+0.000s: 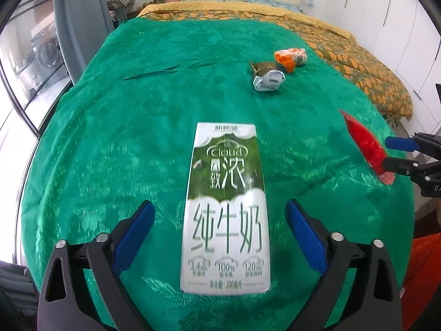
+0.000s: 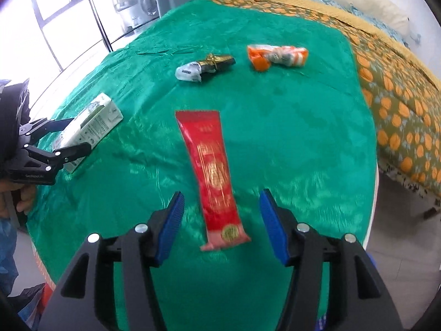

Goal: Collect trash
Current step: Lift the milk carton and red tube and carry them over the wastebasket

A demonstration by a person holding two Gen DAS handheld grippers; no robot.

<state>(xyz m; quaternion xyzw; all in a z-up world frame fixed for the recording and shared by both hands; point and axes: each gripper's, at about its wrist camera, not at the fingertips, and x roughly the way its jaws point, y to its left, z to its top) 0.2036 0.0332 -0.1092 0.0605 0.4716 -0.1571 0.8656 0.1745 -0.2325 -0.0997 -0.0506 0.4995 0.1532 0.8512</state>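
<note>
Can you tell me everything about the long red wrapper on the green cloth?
The red wrapper is a long, flat packet of shiny plastic-looking film with gold print down its middle and a gold round mark near its paler, pinkish near end. It lies flat on the green cloth, lengthwise between the blue pads of the right gripper, whose jaws stand open on either side without touching it. In the left wrist view it shows near the right edge. Nothing but the cloth touches it; the other trash lies apart.
</note>
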